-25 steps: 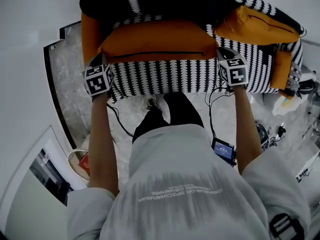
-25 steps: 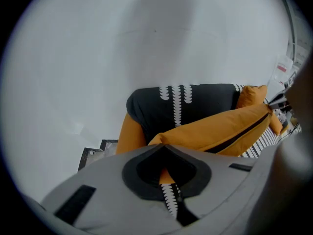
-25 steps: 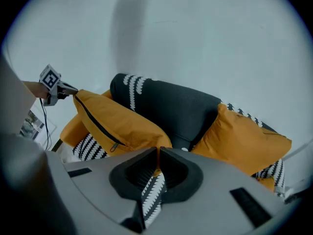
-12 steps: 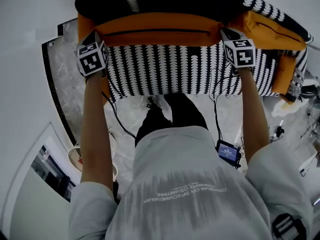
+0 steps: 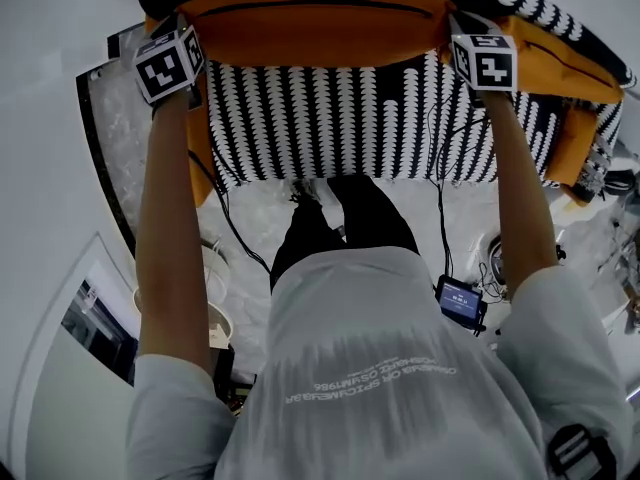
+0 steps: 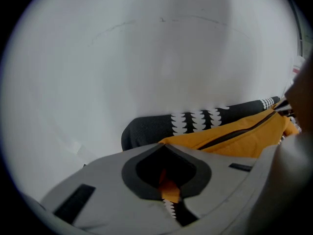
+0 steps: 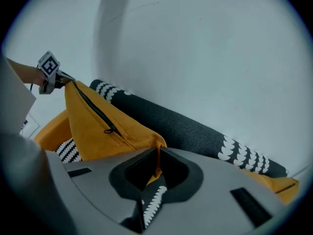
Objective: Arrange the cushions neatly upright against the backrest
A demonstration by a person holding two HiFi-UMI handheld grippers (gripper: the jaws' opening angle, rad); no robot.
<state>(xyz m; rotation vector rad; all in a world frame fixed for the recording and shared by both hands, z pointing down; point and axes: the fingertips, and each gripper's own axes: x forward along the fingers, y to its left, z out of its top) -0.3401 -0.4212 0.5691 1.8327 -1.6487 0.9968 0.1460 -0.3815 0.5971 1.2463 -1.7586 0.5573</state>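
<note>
A person stands facing a sofa with a black-and-white scalloped fabric seat [image 5: 330,118] and holds a pair of grey tongs in each outstretched hand. The sofa's dark backrest [image 7: 195,126] runs along a plain white wall [image 6: 161,58], with no gap visible behind it. Left of the backrest's left end, a strip of pale marbled floor [image 5: 125,138] lies open beside the sofa's orange side panel [image 5: 202,153]. The left gripper [image 6: 168,190] is at the backrest's left end, its jaws closed on a pinch of orange fabric at the corner of a long orange fabric cushion [image 5: 320,30]. This cushion stretches along the front of the backrest, a dark zip line running near its upper edge. Whether it presses against the backrest cannot be told. In front of the backrest and below the cushion's lower edge, the patterned seat lies uncovered to its front edge, where the person's legs stand. The right gripper [image 7: 151,180] is toward the backrest's right part, its jaws closed on the cushion's other corner. Just right of it, a second orange cushion [image 5: 565,53] leans slanted at the backrest's right end, its near tip close beside the held corner. Small clutter and cables [image 5: 610,178] crowd the floor beyond the backrest's right end.
</note>
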